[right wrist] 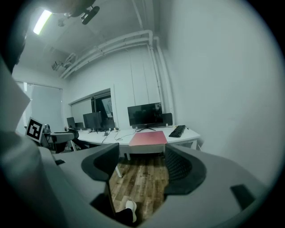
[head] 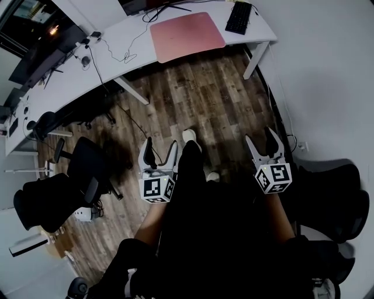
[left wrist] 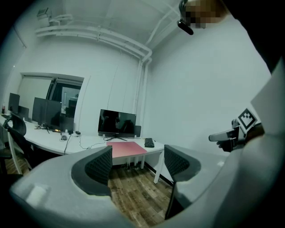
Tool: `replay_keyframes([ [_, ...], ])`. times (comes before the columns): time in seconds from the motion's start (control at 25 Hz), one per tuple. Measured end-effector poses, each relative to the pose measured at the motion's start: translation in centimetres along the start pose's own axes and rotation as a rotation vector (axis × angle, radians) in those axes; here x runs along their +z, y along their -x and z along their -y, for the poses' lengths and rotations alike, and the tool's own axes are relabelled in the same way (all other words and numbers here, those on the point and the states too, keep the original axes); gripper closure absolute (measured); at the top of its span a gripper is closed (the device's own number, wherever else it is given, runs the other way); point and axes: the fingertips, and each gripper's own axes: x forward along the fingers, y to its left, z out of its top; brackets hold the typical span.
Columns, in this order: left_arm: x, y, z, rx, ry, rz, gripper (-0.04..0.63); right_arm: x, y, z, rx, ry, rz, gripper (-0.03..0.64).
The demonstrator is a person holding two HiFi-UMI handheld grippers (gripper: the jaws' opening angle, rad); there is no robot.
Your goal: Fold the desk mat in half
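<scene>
A pink desk mat (head: pixel 186 35) lies flat and unfolded on the white desk (head: pixel 111 67) at the top of the head view; it also shows far off as the mat (left wrist: pixel 125 148) in the left gripper view and the mat (right wrist: pixel 148 139) in the right gripper view. My left gripper (head: pixel 162 152) and right gripper (head: pixel 261 142) hang low over the wooden floor, well short of the desk. Both stand open with nothing between their jaws. The left gripper (left wrist: pixel 137 164) and right gripper (right wrist: pixel 141 162) point toward the desk.
A black keyboard (head: pixel 238 17) lies right of the mat, a monitor (left wrist: pixel 117 122) behind it, cables (head: pixel 125 52) to its left. Black office chairs stand at left (head: pixel 76 175) and right (head: pixel 333 193). A white wall (head: pixel 327 76) runs along the right. A person's shoe (head: pixel 189 136) is on the floor.
</scene>
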Motion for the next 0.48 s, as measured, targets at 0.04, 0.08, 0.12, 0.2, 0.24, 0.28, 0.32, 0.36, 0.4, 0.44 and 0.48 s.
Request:
replay_keyframes([
  [0.04, -0.1, -0.7, -0.3, -0.006, 0.001, -0.003, 0.247, -0.1, -0.5, 0.0, -0.003, 0.0, -0.006, 0.311],
  [0.08, -0.3, -1.5, -0.5, -0.013, 0.002, -0.009, 0.247, -0.1, -1.1, 0.1, -0.008, -0.002, -0.012, 0.311],
  [0.12, -0.4, -2.4, -0.7, -0.022, 0.005, -0.016, 0.247, 0.0, -1.7, 0.3, -0.015, -0.007, -0.016, 0.311],
  [0.2, -0.2, -4.5, -1.2, -0.036, 0.01, -0.018, 0.247, 0.4, -3.1, 0.9, -0.029, -0.017, -0.019, 0.311],
  [0.24, 0.1, -5.7, -1.6, -0.039, 0.012, -0.014, 0.247, 0.6, -4.1, 1.3, -0.033, -0.02, -0.02, 0.311],
  [0.28, 0.4, -6.8, -2.0, -0.04, 0.014, -0.01, 0.247, 0.8, -5.1, 1.5, -0.034, -0.02, -0.025, 0.311],
  [0.32, 0.5, -8.0, -2.6, -0.04, 0.017, -0.01, 0.247, 0.9, -6.2, 1.7, -0.035, -0.017, -0.032, 0.311],
  [0.36, 0.5, -9.0, -3.1, -0.041, 0.02, -0.014, 0.247, 1.0, -7.1, 1.8, -0.035, -0.012, -0.041, 0.311],
  [0.4, 0.4, -10.1, -3.6, -0.042, 0.022, -0.02, 0.247, 1.1, -8.2, 2.0, -0.037, -0.005, -0.05, 0.311],
  [0.44, 0.4, -11.2, -4.1, -0.043, 0.024, -0.023, 0.247, 1.3, -9.3, 2.2, -0.038, 0.0, -0.057, 0.311],
  [0.48, 0.4, -12.5, -4.6, -0.044, 0.027, -0.024, 0.247, 1.6, -10.6, 2.5, -0.04, 0.0, -0.063, 0.311],
])
